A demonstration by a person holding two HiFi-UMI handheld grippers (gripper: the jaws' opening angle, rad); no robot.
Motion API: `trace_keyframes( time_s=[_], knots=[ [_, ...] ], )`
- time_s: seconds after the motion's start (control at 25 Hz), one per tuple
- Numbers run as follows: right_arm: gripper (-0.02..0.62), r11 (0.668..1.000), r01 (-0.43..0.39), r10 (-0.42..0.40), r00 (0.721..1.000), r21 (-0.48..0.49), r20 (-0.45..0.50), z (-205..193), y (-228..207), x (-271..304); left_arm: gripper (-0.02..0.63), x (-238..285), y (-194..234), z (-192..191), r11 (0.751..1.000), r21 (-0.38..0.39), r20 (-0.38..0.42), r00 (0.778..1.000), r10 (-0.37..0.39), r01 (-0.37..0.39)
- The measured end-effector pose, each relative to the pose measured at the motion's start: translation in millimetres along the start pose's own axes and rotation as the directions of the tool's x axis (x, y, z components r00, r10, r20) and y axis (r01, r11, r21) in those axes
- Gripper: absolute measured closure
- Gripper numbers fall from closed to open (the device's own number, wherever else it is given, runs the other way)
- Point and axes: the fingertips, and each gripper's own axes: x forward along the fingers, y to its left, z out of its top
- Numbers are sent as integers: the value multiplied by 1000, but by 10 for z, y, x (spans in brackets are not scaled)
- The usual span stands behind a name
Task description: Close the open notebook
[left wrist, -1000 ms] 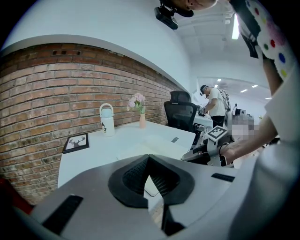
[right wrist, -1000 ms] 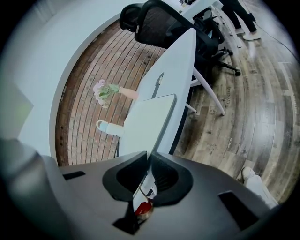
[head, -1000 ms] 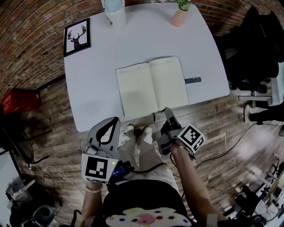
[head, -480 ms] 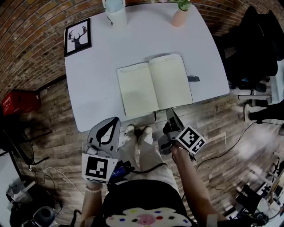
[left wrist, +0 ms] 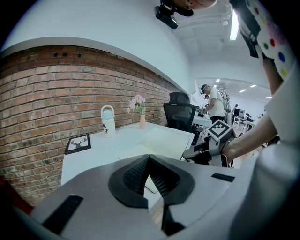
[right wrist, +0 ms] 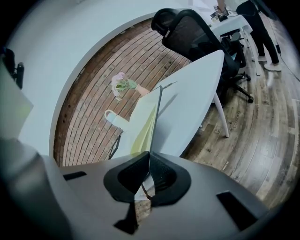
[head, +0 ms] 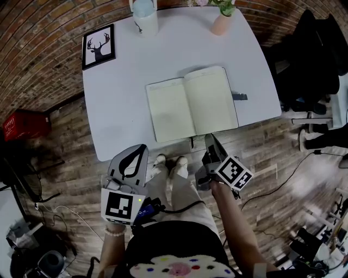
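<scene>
The open notebook [head: 191, 103] lies flat on the white table [head: 122, 103], cream pages up, with its dark strap [head: 239, 96] sticking out on the right. My right gripper [head: 209, 136] is at the near edge of the right-hand page. Its jaws are shut on that edge, and in the right gripper view the thin cover runs up from the closed tips [right wrist: 149, 154] beside the yellow page [right wrist: 143, 124]. My left gripper [head: 142, 147] hangs off the table's near edge, over the person's legs. It is shut with nothing between its tips [left wrist: 149, 158].
A framed deer picture [head: 98, 46] lies at the table's far left. A white bottle [head: 145, 16] and a pink vase with a plant [head: 221, 21] stand at the far edge. A black office chair [head: 312, 54] is to the right, a red box [head: 22, 125] on the floor at left.
My right gripper has rolled a little, its marker cube turning, and its jaws have closed at the notebook's near edge. The left gripper has stayed where it was.
</scene>
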Motion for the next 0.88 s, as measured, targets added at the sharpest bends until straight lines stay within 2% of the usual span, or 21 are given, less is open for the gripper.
trace_keyframes(
  time_s=[0.24,0.56,0.88],
  knots=[
    [560,996,19,-19,1000,-82,-6,-9,79,-22,592,-44,27,2,1000,7,7,1000,1,-1],
    [560,976,36,-44,999,-216,-31,-87,164,-40,592,-86,61,5,1000,9,7,1000,-3,2],
    [560,919,71,-90,995,-388,-32,-135,215,-40,591,-123,98,-22,1000,10,8,1000,-5,5]
  ],
)
